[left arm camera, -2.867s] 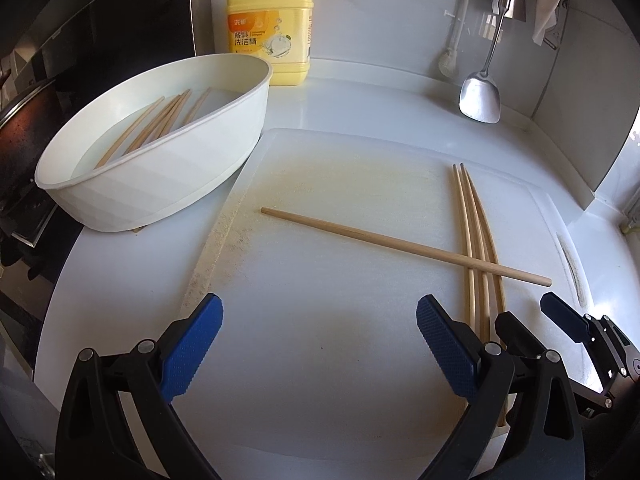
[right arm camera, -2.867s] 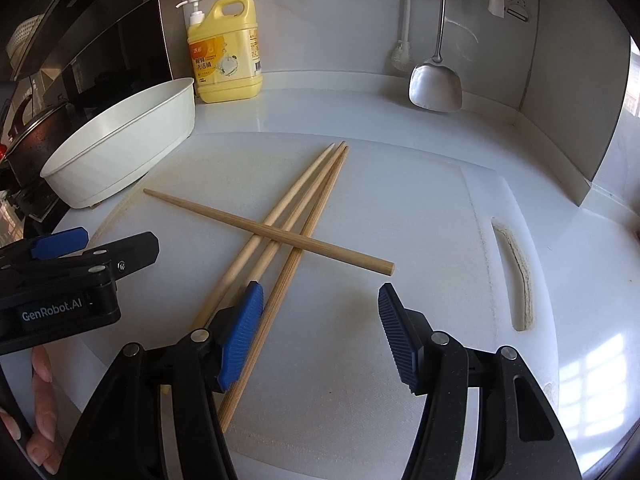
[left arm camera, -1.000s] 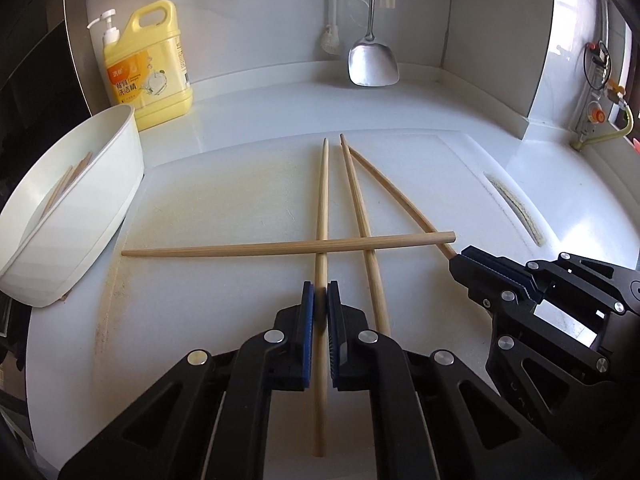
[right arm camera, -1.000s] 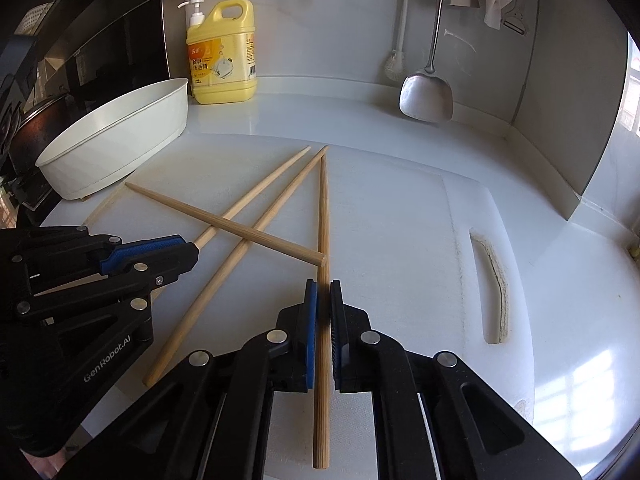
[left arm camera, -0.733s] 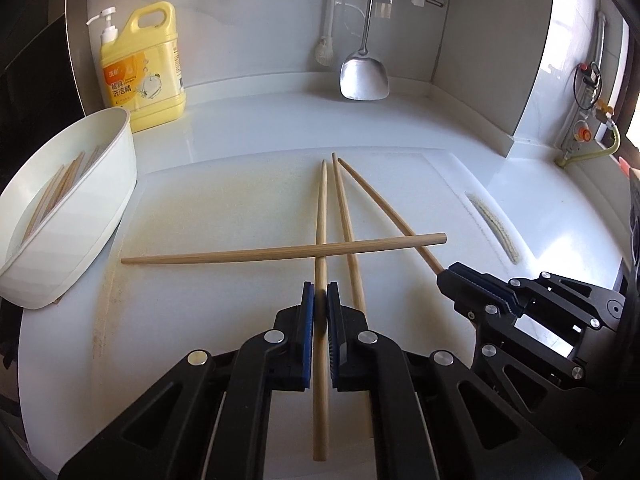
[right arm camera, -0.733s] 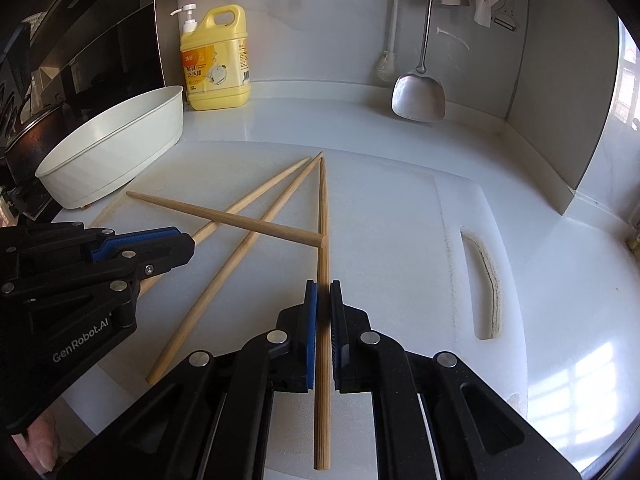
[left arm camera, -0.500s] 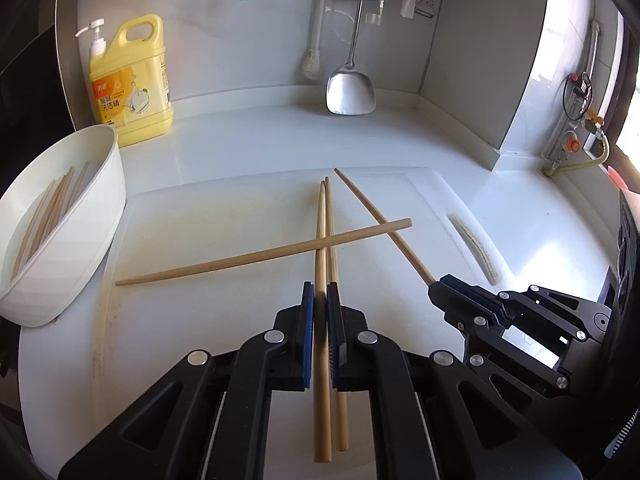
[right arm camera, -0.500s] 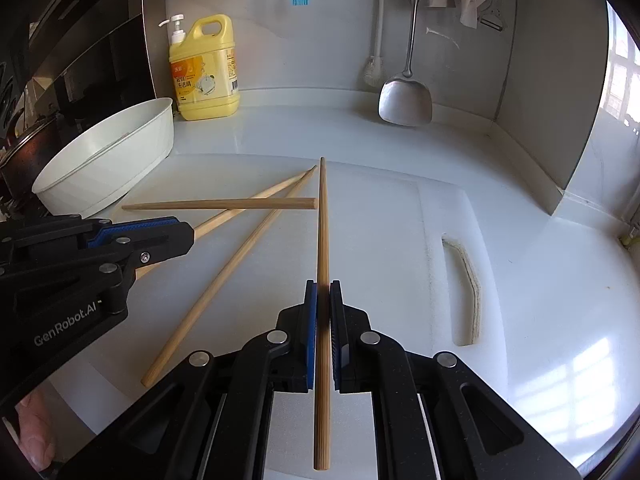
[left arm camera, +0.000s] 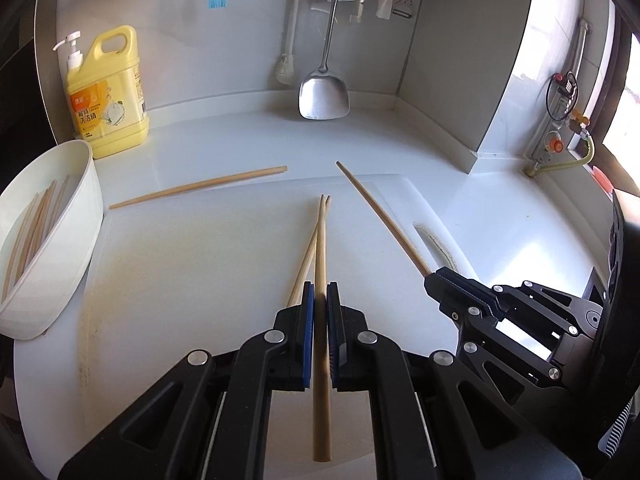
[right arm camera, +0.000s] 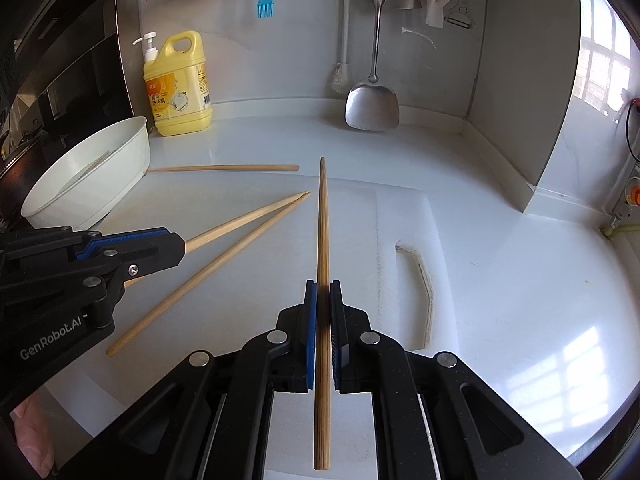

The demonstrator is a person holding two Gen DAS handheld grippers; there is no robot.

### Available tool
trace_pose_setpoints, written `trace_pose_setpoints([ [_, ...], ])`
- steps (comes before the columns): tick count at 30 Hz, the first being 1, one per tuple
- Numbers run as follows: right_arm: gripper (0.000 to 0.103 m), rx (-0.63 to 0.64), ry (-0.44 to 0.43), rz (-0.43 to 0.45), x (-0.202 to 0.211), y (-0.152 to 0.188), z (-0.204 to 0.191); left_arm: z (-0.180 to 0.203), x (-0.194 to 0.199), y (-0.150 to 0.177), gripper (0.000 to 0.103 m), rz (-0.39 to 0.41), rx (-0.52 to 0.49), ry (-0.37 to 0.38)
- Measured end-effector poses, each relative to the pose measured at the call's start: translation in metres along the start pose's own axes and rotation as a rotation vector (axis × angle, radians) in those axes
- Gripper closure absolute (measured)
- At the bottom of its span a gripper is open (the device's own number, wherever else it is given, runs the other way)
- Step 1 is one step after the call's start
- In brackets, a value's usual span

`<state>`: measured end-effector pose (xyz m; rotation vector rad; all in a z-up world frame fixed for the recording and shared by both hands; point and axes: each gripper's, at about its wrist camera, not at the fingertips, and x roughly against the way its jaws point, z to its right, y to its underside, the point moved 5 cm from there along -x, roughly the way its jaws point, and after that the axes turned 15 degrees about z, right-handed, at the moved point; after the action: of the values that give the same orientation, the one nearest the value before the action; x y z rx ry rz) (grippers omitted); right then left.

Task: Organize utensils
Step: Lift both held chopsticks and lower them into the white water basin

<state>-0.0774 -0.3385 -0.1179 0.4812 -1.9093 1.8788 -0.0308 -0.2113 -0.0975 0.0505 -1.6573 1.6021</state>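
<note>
My left gripper (left arm camera: 320, 292) is shut on a wooden chopstick (left arm camera: 320, 248) and holds it above the white cutting board (left arm camera: 200, 264). My right gripper (right arm camera: 323, 292) is shut on another chopstick (right arm camera: 322, 220), also lifted; it shows in the left wrist view (left arm camera: 380, 216). A third chopstick (right arm camera: 212, 268) lies on the board under the left gripper. A fourth chopstick (left arm camera: 200, 187) lies at the board's far edge near the white oval bowl (left arm camera: 76, 240), which holds several chopsticks (left arm camera: 28, 232).
A yellow detergent bottle (left arm camera: 108, 96) stands at the back left. A steel spatula (left arm camera: 325, 96) hangs against the back wall beside a brush. The board has a handle slot (right arm camera: 420, 280) on its right. A wall corner juts out at the right.
Both grippers have risen and pulled back, each lifting its chopstick. The chopstick that lay across the others has slid away to the board's far edge.
</note>
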Motion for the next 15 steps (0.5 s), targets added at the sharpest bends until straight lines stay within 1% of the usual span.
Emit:
trace_pose_setpoints([
  [6, 0.097, 0.000, -0.004, 0.007, 0.006, -0.006, -0.002, -0.008, 0.007, -0.008, 0.096, 0.017, 0.017, -0.020],
  [10, 0.097, 0.005, -0.016, 0.015, 0.013, -0.015, -0.006, -0.022, 0.015, -0.016, 0.096, 0.024, 0.050, -0.053],
  [15, 0.097, 0.007, -0.046, 0.038, 0.027, -0.035, -0.013, -0.044, 0.041, -0.033, 0.096, 0.059, 0.090, -0.113],
])
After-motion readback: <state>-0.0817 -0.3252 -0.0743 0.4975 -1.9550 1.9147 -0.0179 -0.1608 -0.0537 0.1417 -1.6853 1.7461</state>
